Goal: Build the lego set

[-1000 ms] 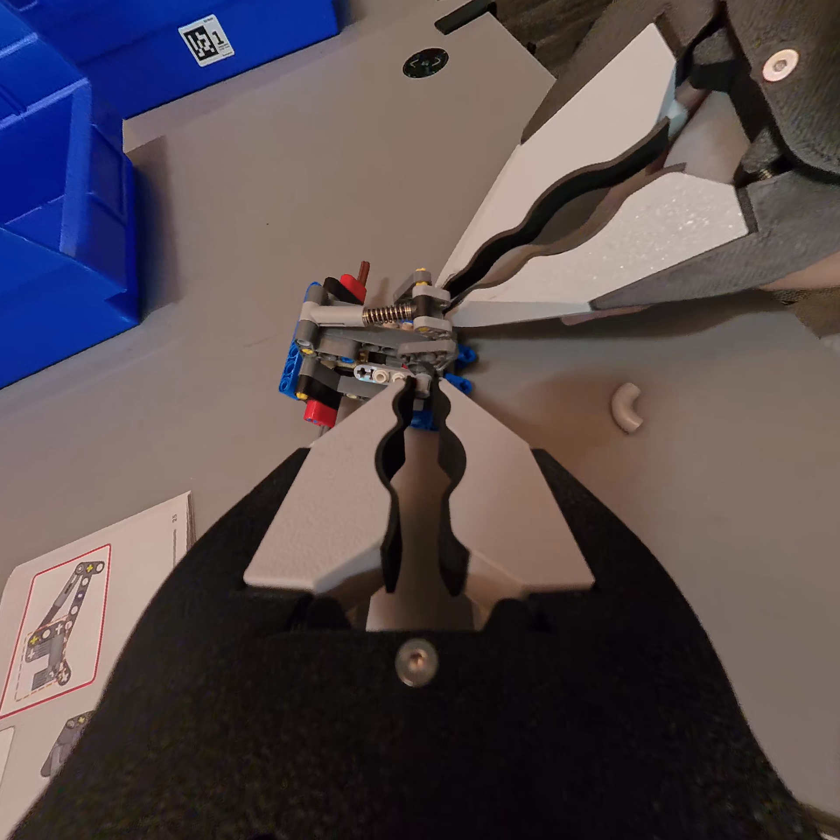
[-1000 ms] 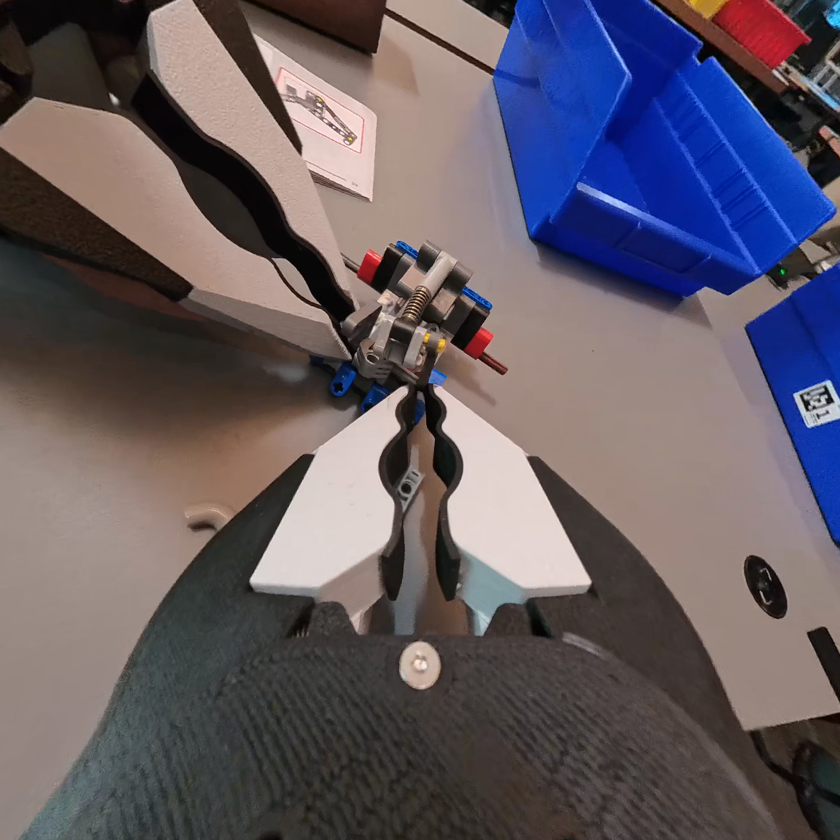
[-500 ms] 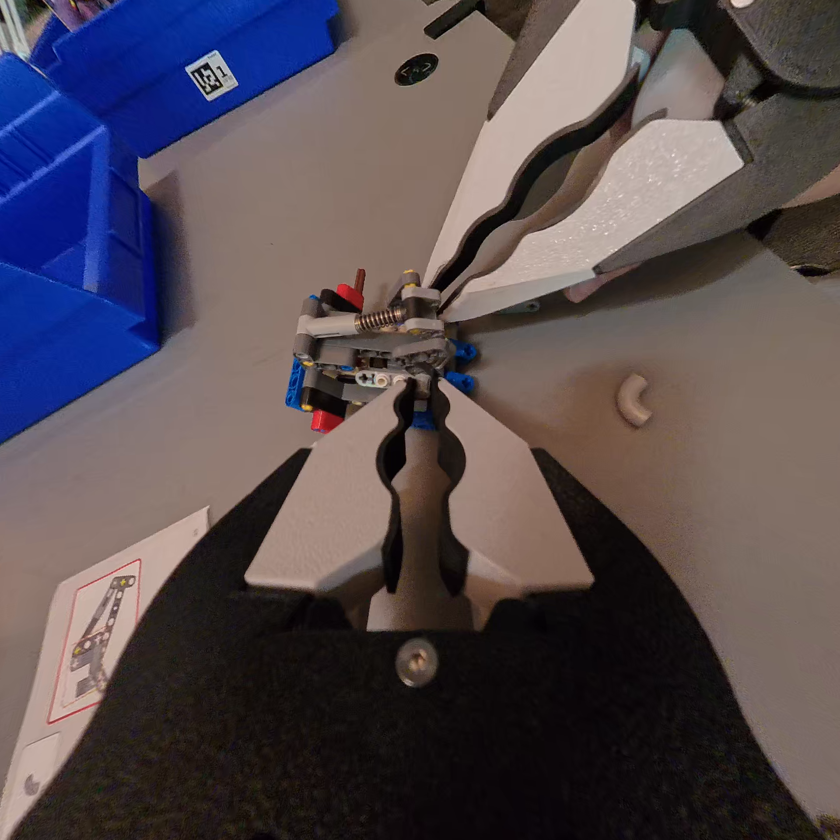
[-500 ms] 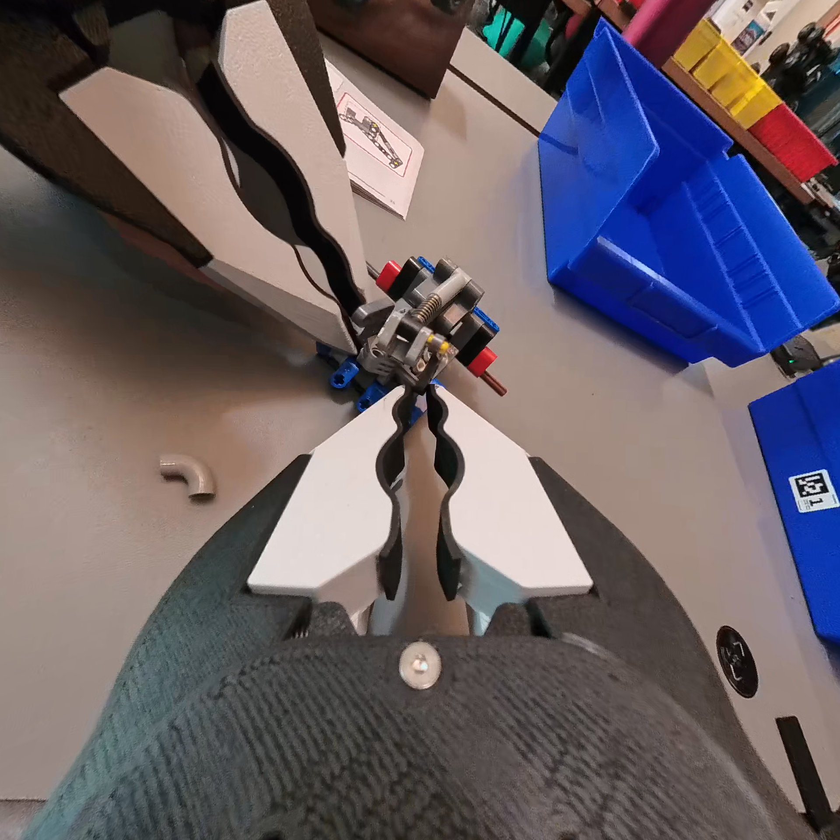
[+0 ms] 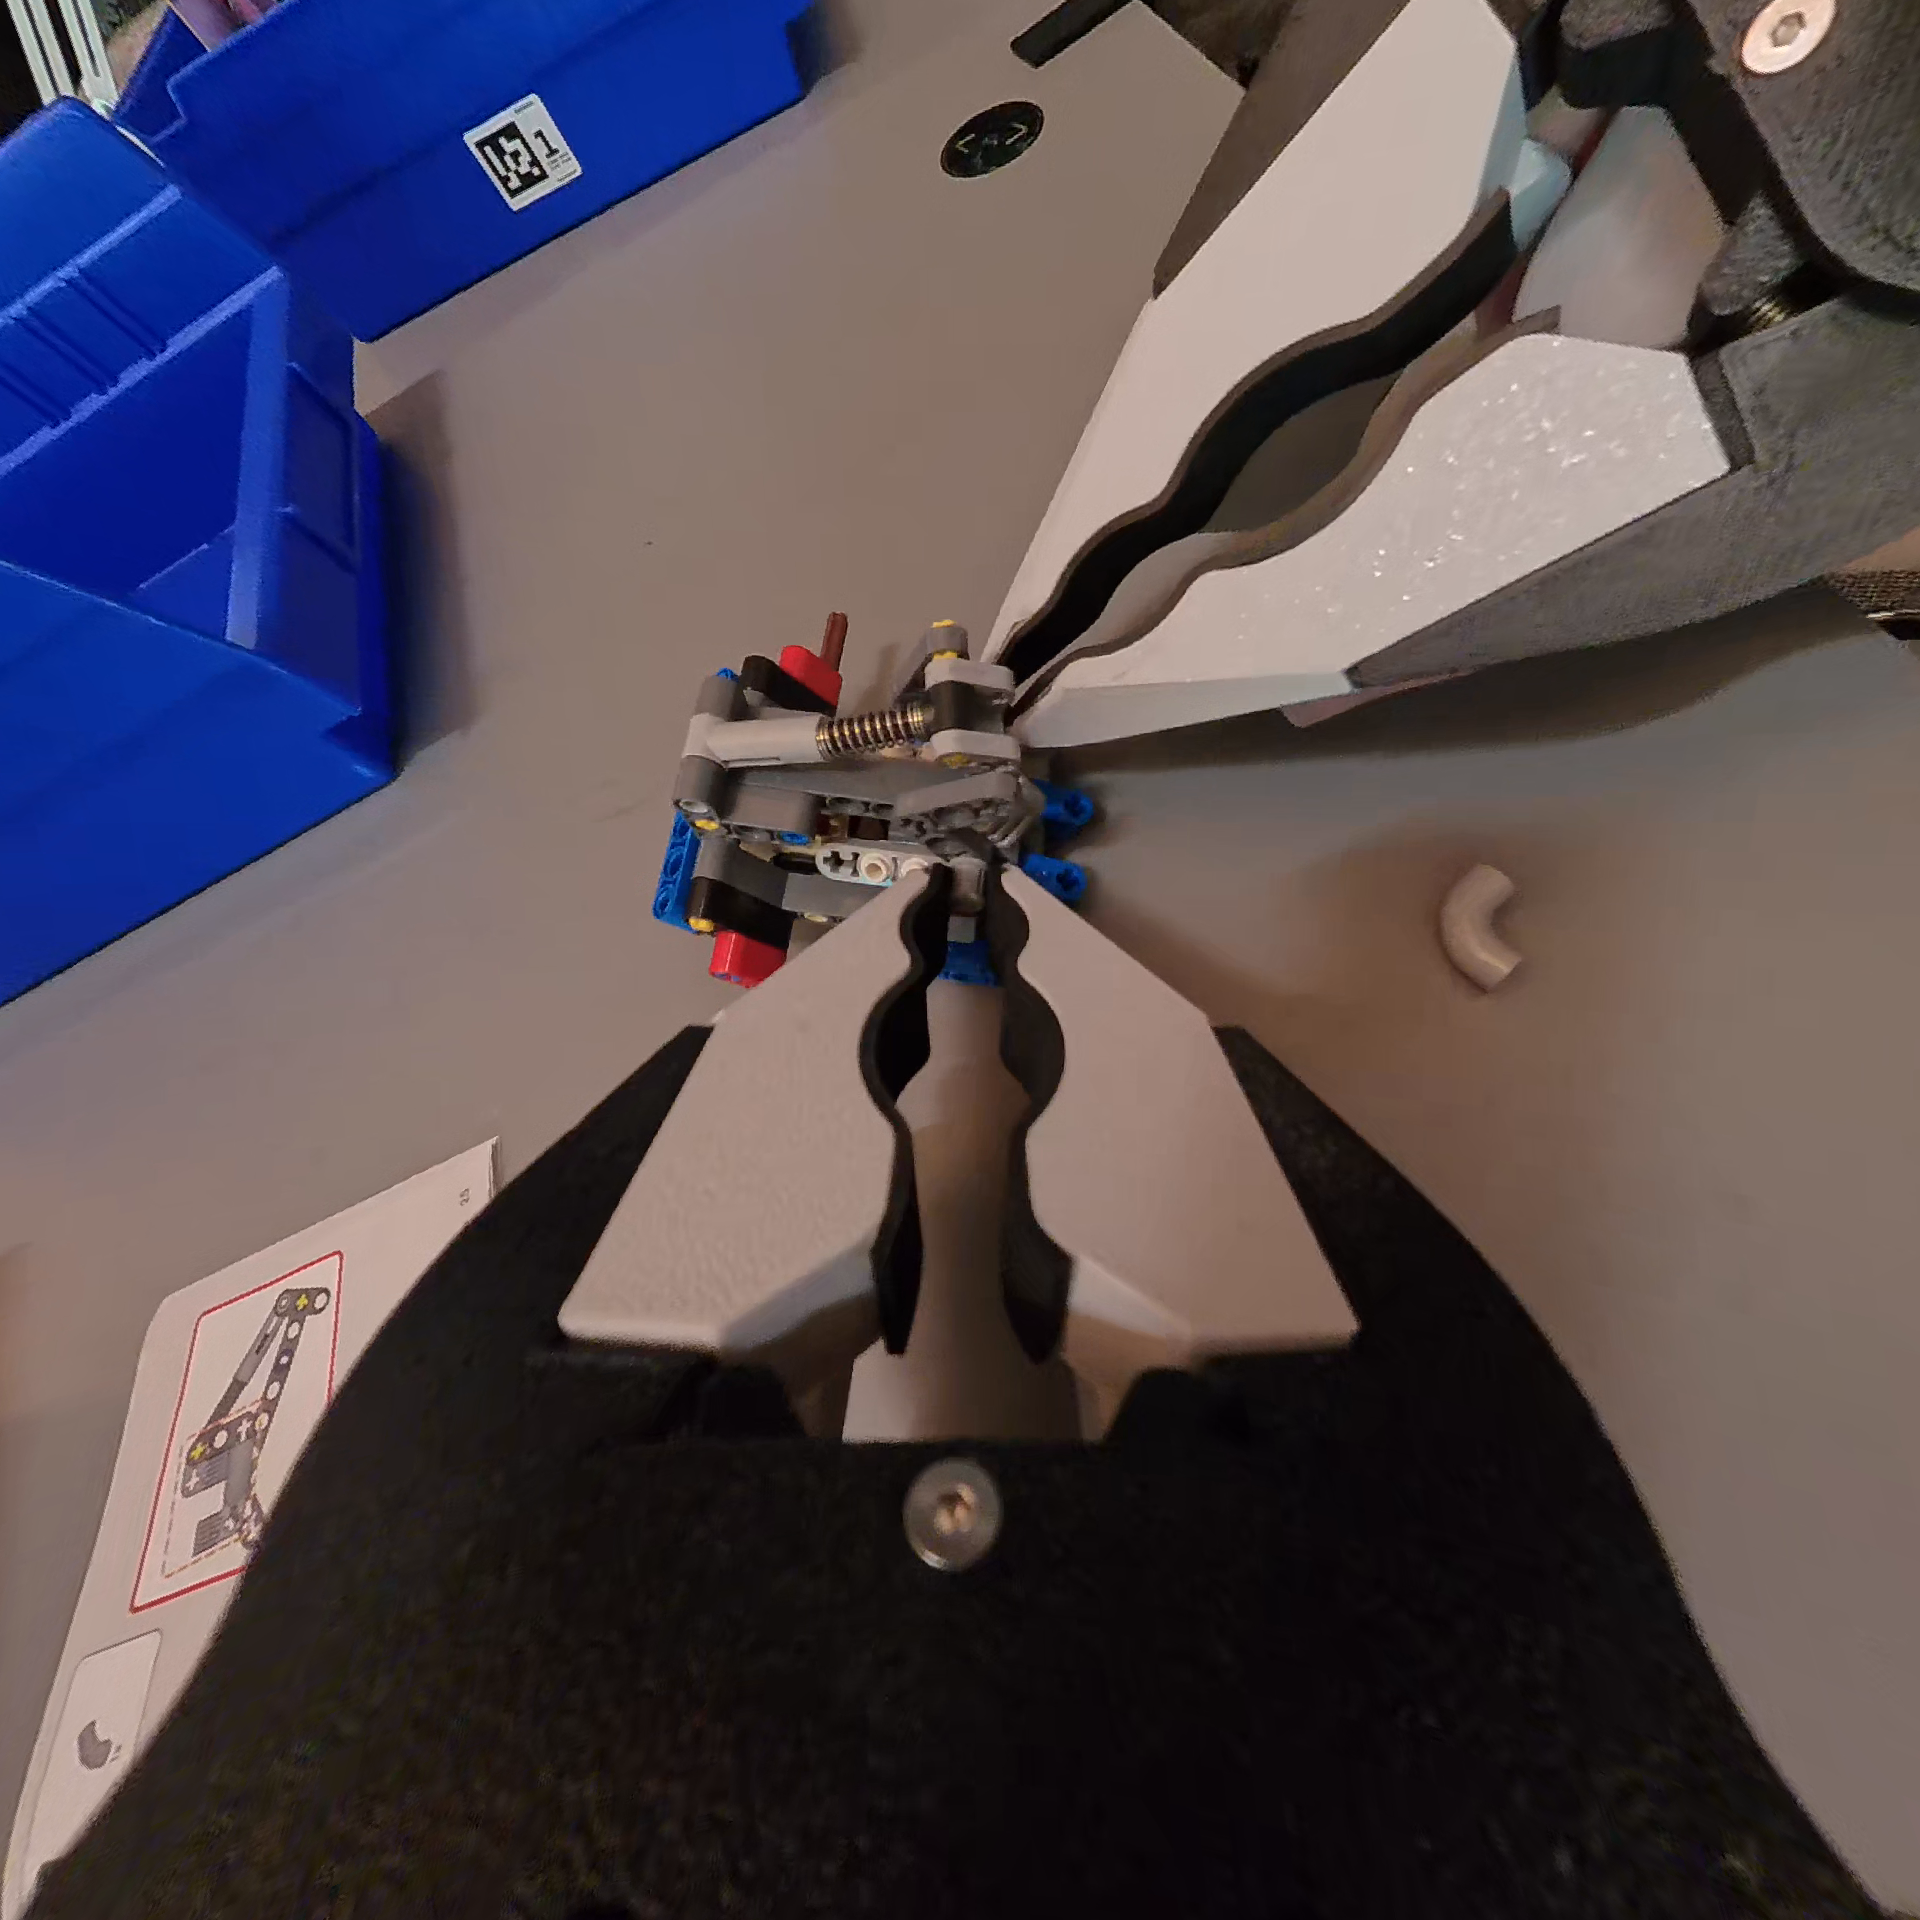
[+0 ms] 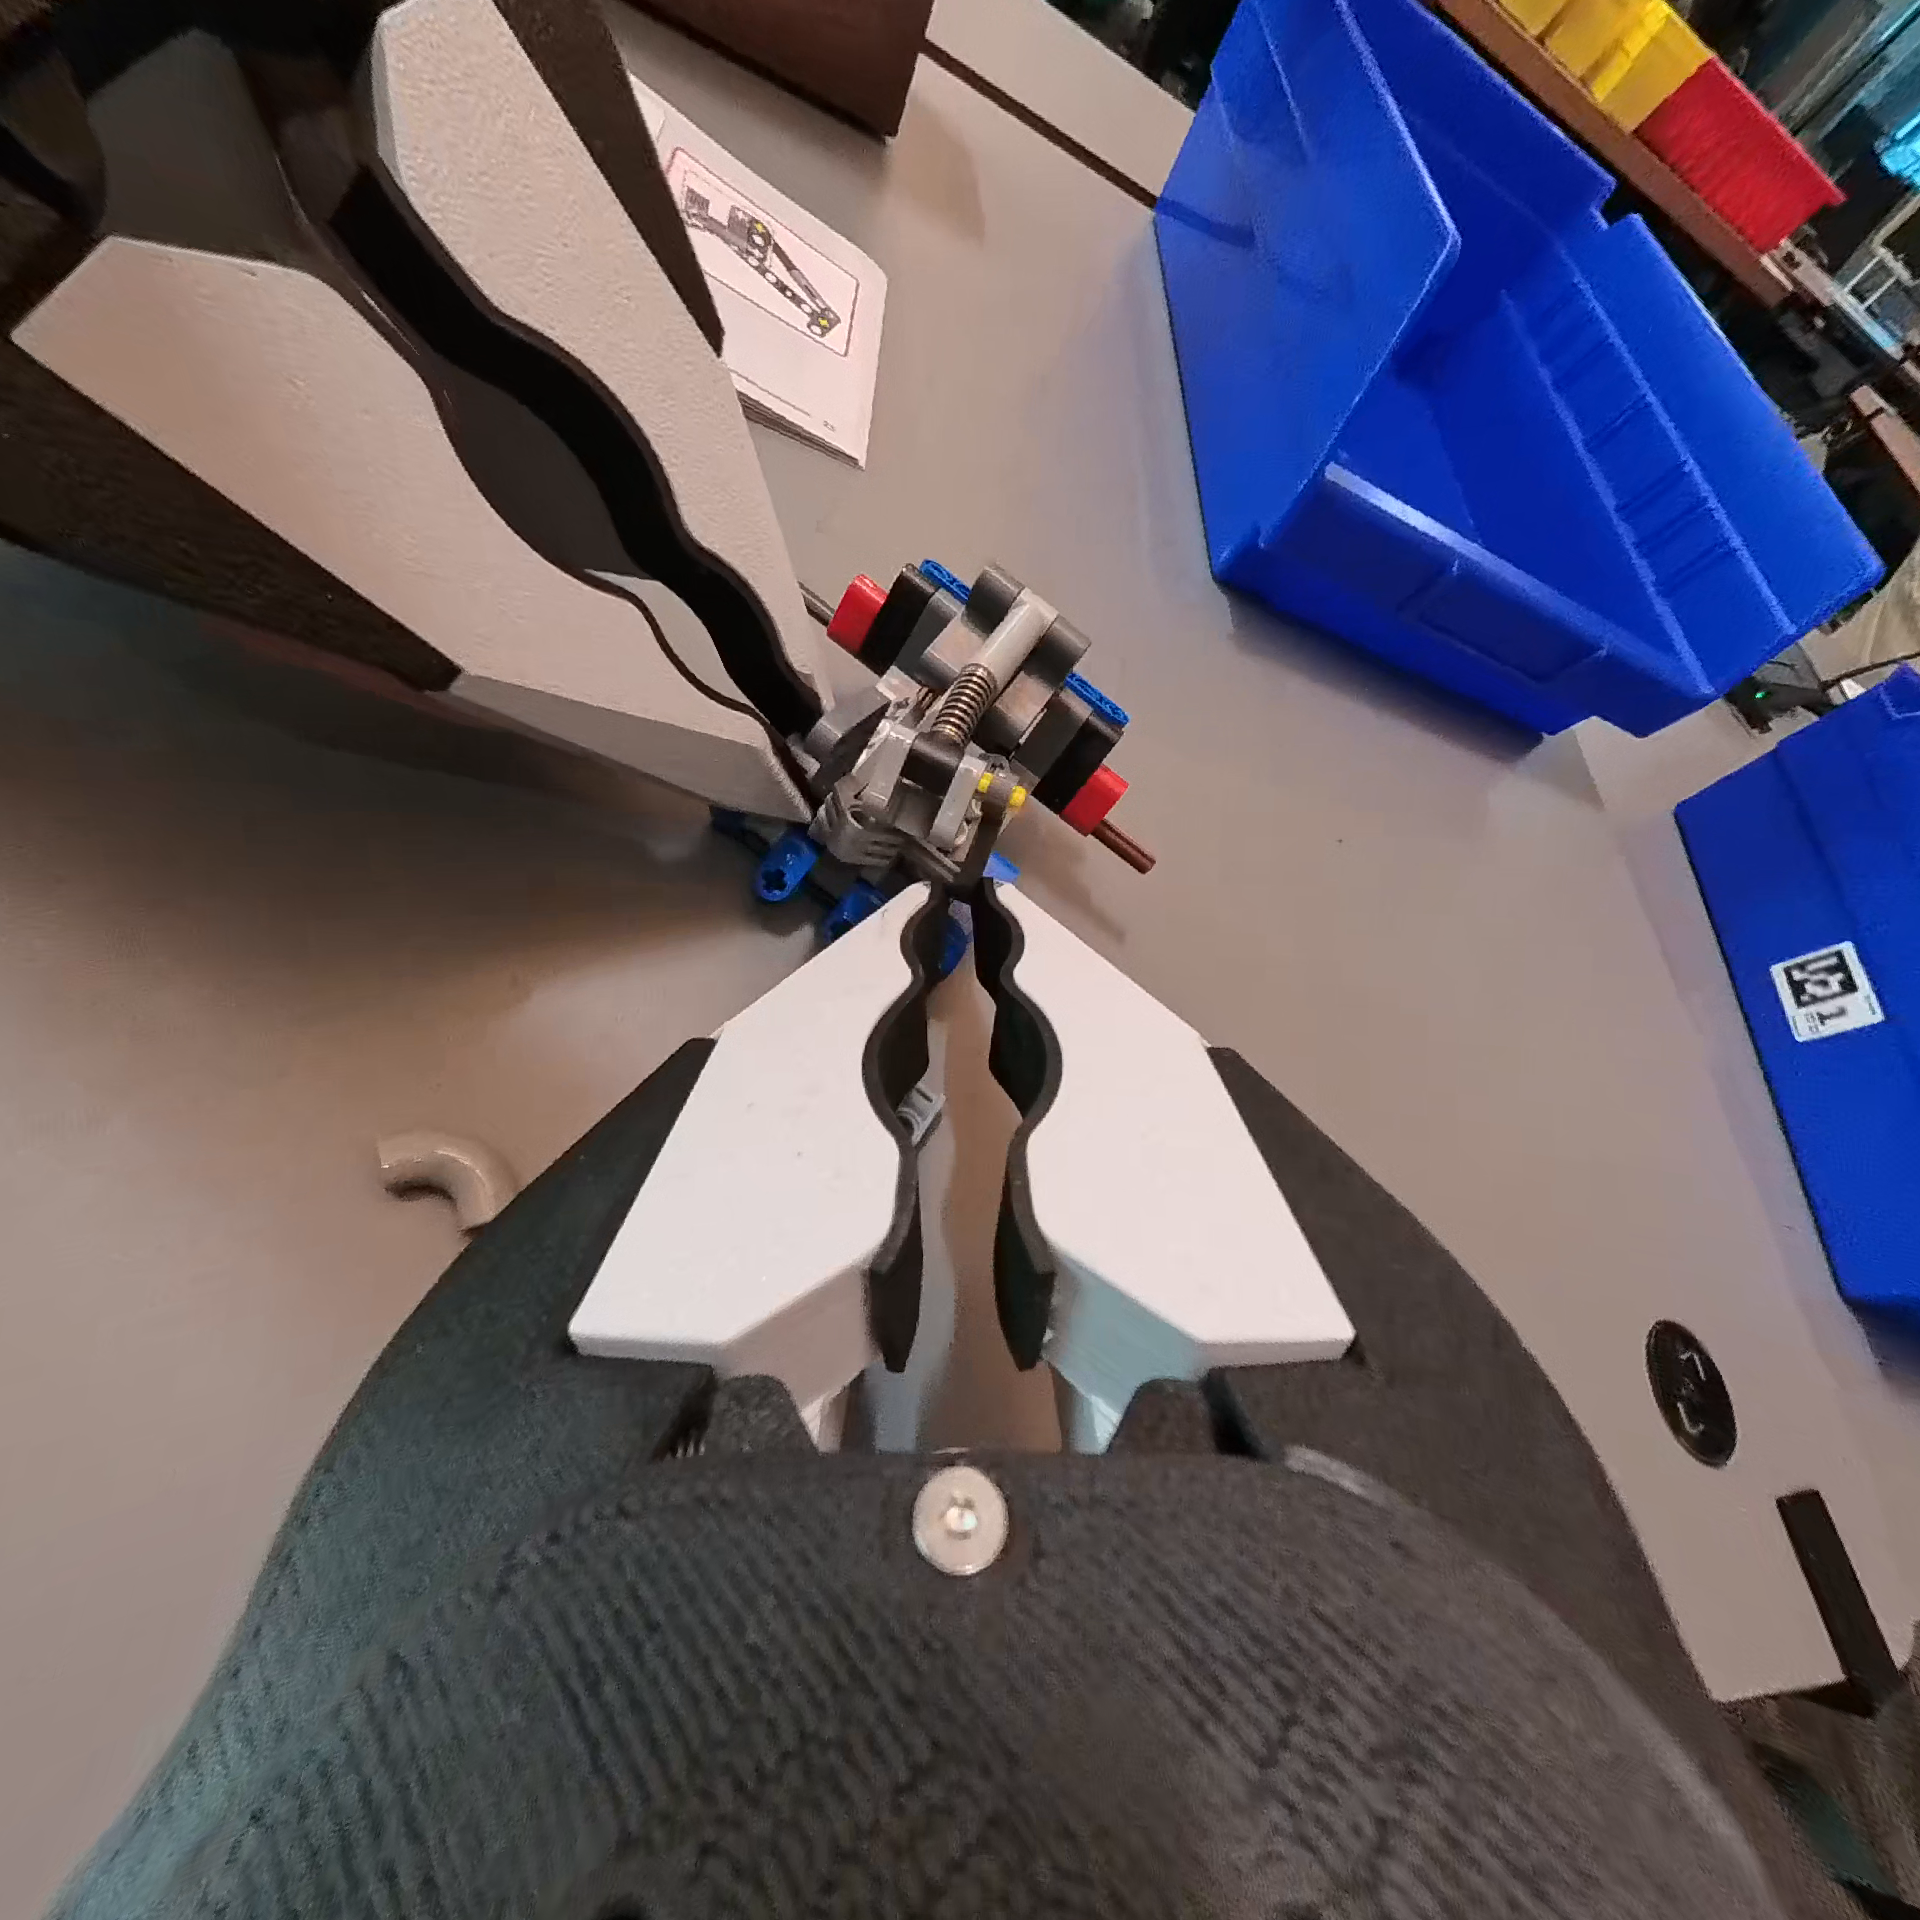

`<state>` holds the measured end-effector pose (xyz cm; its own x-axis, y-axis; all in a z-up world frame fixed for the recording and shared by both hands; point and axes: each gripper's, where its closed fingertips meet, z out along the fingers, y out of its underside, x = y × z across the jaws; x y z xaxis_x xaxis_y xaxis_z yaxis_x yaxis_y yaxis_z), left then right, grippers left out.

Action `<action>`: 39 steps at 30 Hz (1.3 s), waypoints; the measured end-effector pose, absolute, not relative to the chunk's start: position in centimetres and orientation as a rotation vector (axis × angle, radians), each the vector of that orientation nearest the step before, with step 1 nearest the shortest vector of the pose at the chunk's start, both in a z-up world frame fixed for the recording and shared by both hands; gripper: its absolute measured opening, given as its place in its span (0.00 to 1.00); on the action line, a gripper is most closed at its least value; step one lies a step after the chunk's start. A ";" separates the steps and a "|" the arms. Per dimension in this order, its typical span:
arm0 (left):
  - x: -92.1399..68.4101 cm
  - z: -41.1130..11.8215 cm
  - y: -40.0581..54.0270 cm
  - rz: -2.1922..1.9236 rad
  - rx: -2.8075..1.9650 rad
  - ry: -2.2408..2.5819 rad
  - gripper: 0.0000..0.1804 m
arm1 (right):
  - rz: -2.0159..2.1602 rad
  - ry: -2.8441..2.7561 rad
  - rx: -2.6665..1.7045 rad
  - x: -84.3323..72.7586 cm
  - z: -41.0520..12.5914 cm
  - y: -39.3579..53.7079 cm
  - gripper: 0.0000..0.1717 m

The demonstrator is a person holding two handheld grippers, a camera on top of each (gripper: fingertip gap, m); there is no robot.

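Here both grippers meet at 1 small brick model (image 5: 842, 790) standing on the grey bench (image 5: 1455, 1195), near the blue bins (image 5: 156, 540). The left gripper (image 5: 961, 883) has its fingers (image 5: 831, 1039) closed on a thin grey part at the near side of the model. The right gripper (image 6: 951, 894) comes from the other side, and its fingers (image 6: 1101, 1049) are pinched together on a dark piece at the end of the model that has the yellow pins and the metal spring (image 6: 961, 701).

The model is made of many small pieces, so I think it can come apart if the 2 grippers pull or twist against each other. Both grips are only at the fingertips and on narrow parts, so a slip seems possible, and then the model could tip over on the bench. A loose curved beige piece (image 5: 1481, 925) lies apart at the side, and an instruction booklet (image 6: 779, 270) lies farther away.
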<state>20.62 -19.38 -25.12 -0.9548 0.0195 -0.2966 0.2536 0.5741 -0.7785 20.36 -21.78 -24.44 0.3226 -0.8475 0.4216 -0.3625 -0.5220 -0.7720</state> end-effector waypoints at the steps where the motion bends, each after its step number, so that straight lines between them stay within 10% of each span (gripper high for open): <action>1: 20.6 -25.1 -19.4 -1.322 0.225 2.551 0.02 | -1.124 1.059 -2.035 20.4 -24.4 -21.8 0.01; 39: 20.7 -25.2 -19.5 -1.340 0.205 2.586 0.02 | -1.055 0.938 -2.032 20.3 -23.8 -21.8 0.01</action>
